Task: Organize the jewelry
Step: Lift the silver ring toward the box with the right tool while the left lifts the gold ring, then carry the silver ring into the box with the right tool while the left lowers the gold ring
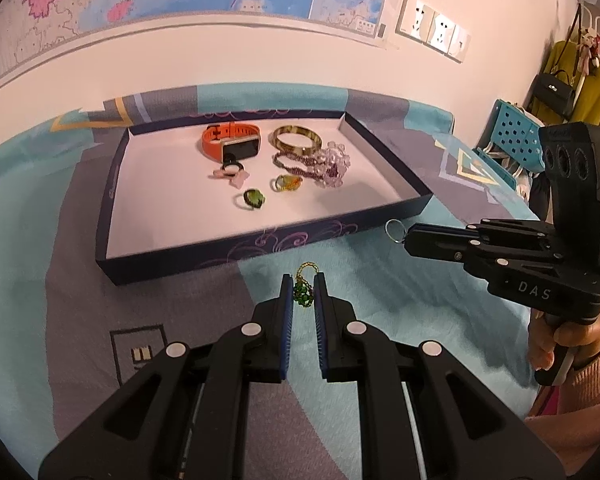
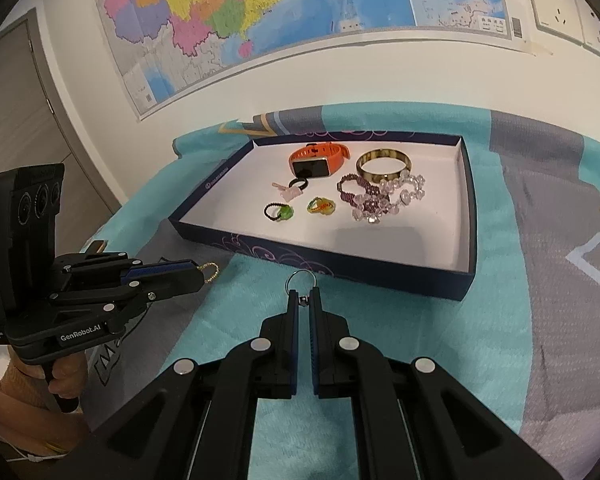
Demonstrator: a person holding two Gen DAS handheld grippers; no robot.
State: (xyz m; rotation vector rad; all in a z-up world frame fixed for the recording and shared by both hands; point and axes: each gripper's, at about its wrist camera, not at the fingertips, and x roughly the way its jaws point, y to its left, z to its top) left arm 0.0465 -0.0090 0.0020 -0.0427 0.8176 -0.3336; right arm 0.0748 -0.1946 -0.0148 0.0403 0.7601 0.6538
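Two grippers holding jewelry before the tray [image 1: 256, 246].
Our left gripper [image 1: 303, 286] pinches a green beaded pendant [image 1: 302, 293]; our right gripper [image 2: 303, 299] pinches a silver keyring [image 2: 301, 279].

The right gripper [image 2: 303, 300] jaws pinch a silver key ring [image 2: 301, 280] just before the tray [image 2: 467, 224].

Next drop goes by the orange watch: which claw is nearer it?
About even, perhaps left. The left claw and right claw both hang outside the tray's near wall, across from the orange watch.
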